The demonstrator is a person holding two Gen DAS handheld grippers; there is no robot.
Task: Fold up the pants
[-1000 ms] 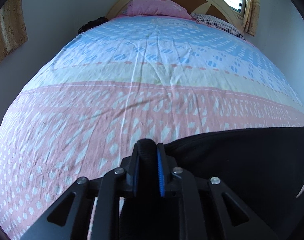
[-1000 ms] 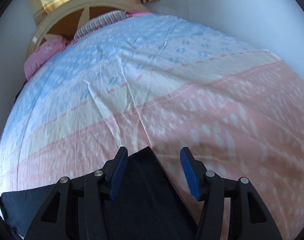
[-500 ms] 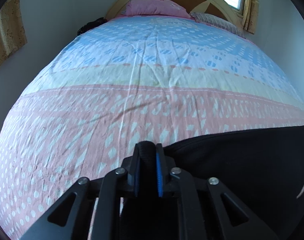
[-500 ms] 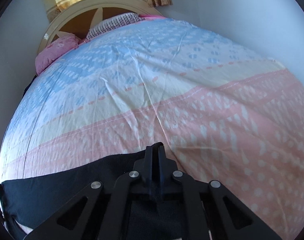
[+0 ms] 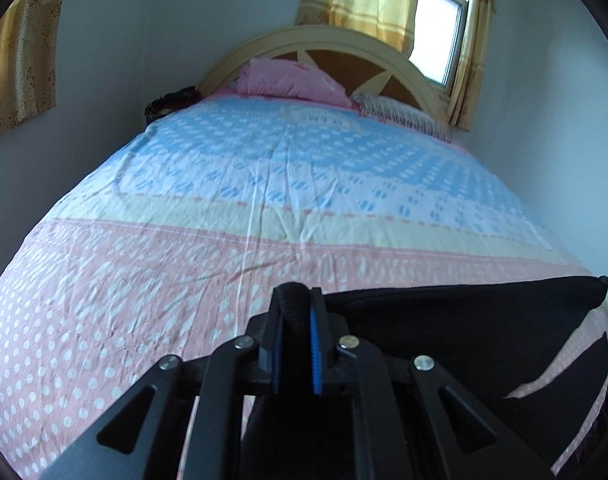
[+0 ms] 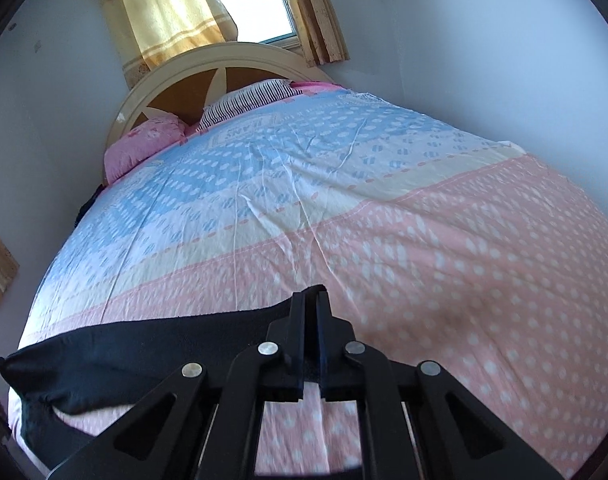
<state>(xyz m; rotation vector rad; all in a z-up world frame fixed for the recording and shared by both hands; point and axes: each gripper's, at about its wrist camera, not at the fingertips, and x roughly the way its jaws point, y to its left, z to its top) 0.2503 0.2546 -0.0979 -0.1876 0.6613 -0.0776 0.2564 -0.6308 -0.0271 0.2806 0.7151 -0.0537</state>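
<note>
Both tools clamped on black pants (image 5: 463, 328): L tool (image 5: 295, 300), R tool (image 6: 311, 300); dark bundle (image 5: 170, 103) only in L view.

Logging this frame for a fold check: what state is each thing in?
Black fabric pants: lifted, stretched between both grippers.
Left hand-held gripper: shut on a pants corner.
Right hand-held gripper: shut on the other corner.
Pink, yellow and blue dotted bedsheet: spread, wrinkled.
Yellow curtains: part open.

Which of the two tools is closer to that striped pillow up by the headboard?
Right, as far as I can judge. The right tool sits on the striped pillow's side of the bed. The left tool sits toward the pink pillow's side, farther across.
</note>
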